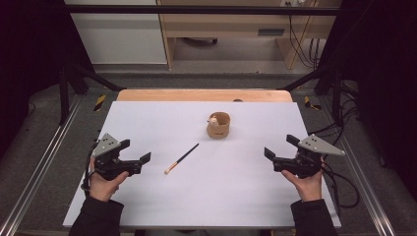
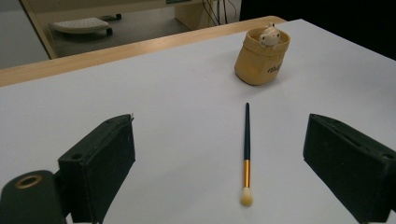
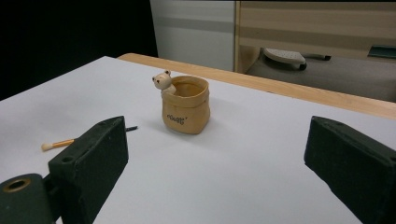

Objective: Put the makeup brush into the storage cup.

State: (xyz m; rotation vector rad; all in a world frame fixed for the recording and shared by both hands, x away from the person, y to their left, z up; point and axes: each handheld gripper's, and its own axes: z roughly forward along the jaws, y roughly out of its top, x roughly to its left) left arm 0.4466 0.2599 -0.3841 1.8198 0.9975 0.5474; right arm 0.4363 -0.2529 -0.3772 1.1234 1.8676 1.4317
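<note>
Work not begun, by the look of it. The brush (image 1: 181,159) lies flat on the white mat (image 1: 147,196), near the pot (image 1: 218,125) on its near left, untouched. Left gripper (image 1: 135,151) and right gripper (image 1: 280,146) hover wide open and empty, well apart from the pot on either side. Judged remaining: pick up the brush and stand it in the pot. Nothing lies between brush and pot.

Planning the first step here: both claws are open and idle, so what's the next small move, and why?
Probably ease the left claw forward and down over the brush, jaws astride its dark handle. The brush lies flat and untouched on the white sheet, nearer that claw than the right claw, and it already sits between the left jaws in the left gripper view. The tan cup stands upright beyond it.
</note>
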